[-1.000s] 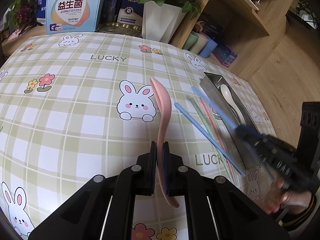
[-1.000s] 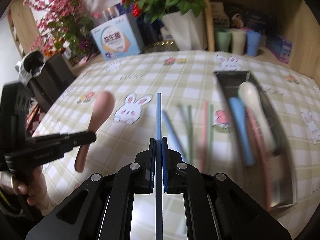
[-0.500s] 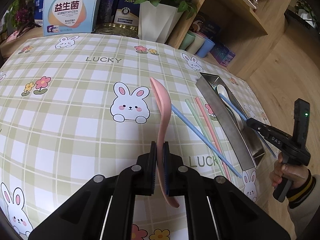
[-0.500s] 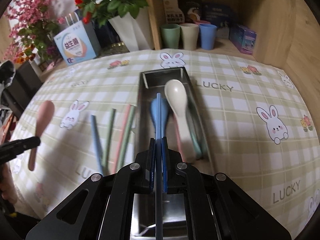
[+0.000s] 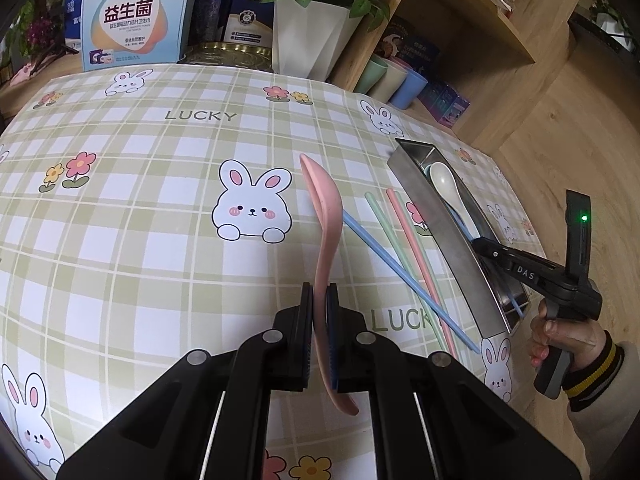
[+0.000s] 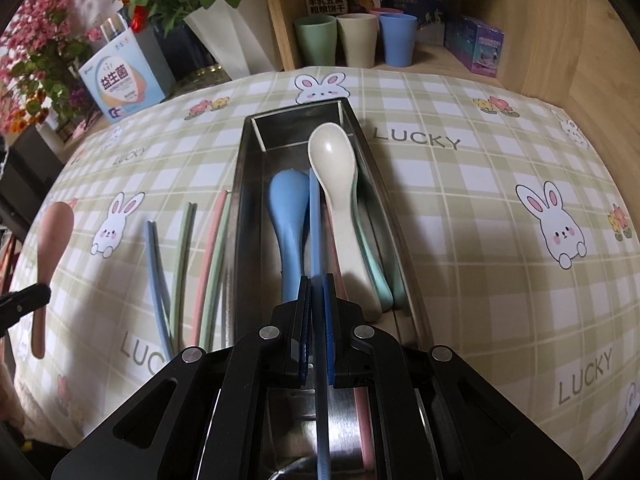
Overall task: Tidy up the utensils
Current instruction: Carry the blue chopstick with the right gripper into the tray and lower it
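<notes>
My left gripper [image 5: 319, 300] is shut on a pink spoon [image 5: 325, 216] and holds it above the tablecloth, left of the metal tray [image 5: 444, 232]. My right gripper [image 6: 318, 292] is shut on a blue chopstick [image 6: 315, 220] and holds it lengthwise over the metal tray [image 6: 248, 168]. In the tray lie a blue spoon [image 6: 286, 216], a white spoon [image 6: 336, 172] and a green utensil partly hidden under it. Several blue, green and pink chopsticks [image 6: 184, 264] lie on the cloth left of the tray. The pink spoon [image 6: 50, 240] also shows in the right wrist view.
A white vase of red flowers [image 5: 308, 36], a printed box [image 5: 132, 24] and a wooden shelf with three cups [image 6: 356, 40] stand behind the table. The table's right edge runs just beyond the tray.
My right gripper has carried the blue chopstick from over the loose chopsticks to over the tray and lowered it. My left gripper with the pink spoon has barely moved.
</notes>
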Demonstrator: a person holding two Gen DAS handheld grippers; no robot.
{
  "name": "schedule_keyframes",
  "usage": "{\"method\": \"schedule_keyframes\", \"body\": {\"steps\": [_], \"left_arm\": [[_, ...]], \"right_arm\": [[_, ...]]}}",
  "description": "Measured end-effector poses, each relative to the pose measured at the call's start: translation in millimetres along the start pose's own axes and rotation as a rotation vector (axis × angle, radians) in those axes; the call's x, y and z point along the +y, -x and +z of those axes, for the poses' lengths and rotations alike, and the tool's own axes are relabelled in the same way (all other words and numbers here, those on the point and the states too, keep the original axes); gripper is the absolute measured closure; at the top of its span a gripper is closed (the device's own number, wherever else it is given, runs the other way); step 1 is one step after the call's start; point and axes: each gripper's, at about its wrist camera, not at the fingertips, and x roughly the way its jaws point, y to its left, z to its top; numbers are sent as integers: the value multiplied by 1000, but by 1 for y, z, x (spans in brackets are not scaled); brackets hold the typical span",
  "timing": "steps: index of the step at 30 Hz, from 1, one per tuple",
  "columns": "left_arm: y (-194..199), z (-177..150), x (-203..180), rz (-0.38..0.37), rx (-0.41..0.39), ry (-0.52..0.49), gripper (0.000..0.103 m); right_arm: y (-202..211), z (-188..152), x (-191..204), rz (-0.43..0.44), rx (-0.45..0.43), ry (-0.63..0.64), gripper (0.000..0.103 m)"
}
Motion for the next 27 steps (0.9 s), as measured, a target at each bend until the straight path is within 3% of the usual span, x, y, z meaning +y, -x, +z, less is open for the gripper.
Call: {"method": "schedule_keyframes", "body": {"steps": [5,17,27], "left_arm": [[-1,0,-6,0,3,-14,97],[-5,3,-23,-23,19,-30,97],[-9,1,-27,-28,30,-33,97]], "right_arm": [[1,1,0,-12,14,0,96],[36,7,-19,73,-24,-34,96],[38,-14,-18,95,85,22,95]]}}
